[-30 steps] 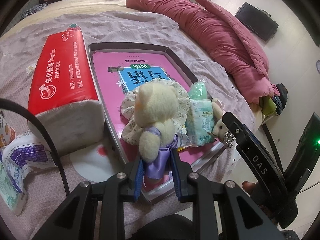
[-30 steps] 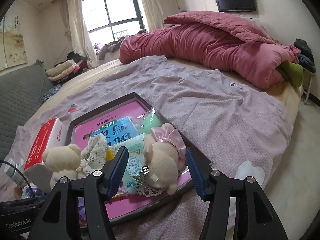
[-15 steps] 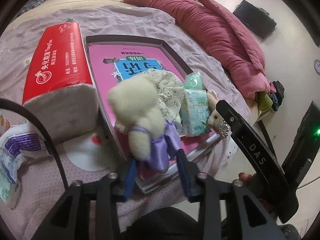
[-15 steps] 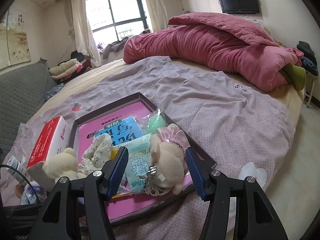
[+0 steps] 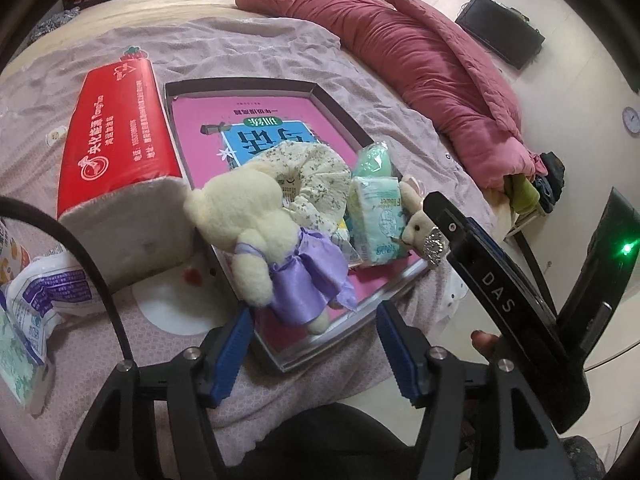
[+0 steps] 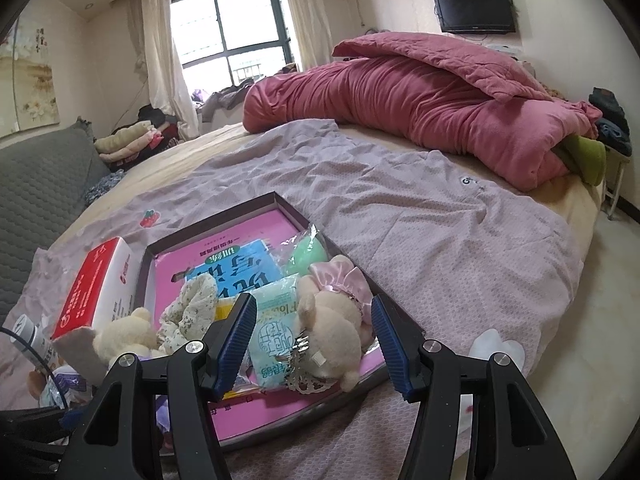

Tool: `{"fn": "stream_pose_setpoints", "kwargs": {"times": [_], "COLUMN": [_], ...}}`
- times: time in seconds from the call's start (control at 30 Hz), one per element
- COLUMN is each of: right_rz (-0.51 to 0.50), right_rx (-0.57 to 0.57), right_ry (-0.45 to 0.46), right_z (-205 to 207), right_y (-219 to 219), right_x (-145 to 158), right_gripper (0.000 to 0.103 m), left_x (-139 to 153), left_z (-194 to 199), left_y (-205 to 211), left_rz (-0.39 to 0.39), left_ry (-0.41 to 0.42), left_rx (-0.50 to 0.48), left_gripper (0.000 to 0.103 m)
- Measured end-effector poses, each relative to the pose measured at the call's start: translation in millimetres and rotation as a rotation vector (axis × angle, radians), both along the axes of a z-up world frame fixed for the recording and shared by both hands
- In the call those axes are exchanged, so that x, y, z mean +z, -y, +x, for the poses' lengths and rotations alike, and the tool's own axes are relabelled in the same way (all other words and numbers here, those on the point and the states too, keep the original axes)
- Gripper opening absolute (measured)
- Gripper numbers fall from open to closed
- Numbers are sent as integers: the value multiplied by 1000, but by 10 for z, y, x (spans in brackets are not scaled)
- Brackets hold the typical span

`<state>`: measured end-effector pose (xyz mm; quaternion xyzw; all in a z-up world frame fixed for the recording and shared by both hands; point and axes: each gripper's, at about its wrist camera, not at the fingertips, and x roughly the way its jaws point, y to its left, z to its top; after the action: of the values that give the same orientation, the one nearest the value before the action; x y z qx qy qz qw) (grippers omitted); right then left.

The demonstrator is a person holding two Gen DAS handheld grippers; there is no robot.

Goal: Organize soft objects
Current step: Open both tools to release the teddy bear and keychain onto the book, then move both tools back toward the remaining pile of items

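A cream teddy bear in a purple dress (image 5: 272, 240) lies in the near corner of a shallow tray (image 5: 248, 86) lined with a pink book, leaning over its left rim. It also shows in the right wrist view (image 6: 122, 338). My left gripper (image 5: 312, 352) is open and empty just in front of it. In the tray also lie a floral fabric ring (image 5: 316, 176), a tissue pack (image 5: 374, 216), a green packet (image 5: 374, 160) and a bear in a pink dress (image 6: 332, 320). My right gripper (image 6: 312, 348) is open, with its jaws either side of the pink-dress bear and in front of it.
A red tissue block (image 5: 116, 152) lies left of the tray. Plastic packets (image 5: 36, 304) lie at the near left. A rolled pink quilt (image 6: 420, 100) crosses the far side of the bed. The bed's edge and the floor (image 6: 600, 320) are to the right.
My left gripper opened and let go of the purple-dress bear, which now lies tipped over in the tray's near corner. The right gripper pulled back slightly.
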<state>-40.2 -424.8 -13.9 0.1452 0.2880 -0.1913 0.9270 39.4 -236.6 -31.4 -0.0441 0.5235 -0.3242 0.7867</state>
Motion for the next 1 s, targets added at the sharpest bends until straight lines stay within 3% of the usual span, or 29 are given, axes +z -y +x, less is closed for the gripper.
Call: {"fn": "stream_pose_setpoints", "kwargs": {"times": [0.1,0.6,0.8,1.0], "right_rz": [-10,-74,-107,-128], "right_rx": [-12,-11,54,150], "right_ry": [4,44,92,137], "right_z": [-18,-86,-108,-136], "right_y": [-19,-187,-445,-850], "right_x": [25,264,495,723], "right_gripper": [73,74,74,74], "left_x": [47,360,574,833], "left_z": [-33,-218,-302,-299], "left_y": [-22,-225,-569,-1153], "left_rz": [-2,-1,-13,-33], "left_ry": [8,72,111,146], "left_rx": [-7,-8,33,143], "left_gripper": [64,69,69,69]}}
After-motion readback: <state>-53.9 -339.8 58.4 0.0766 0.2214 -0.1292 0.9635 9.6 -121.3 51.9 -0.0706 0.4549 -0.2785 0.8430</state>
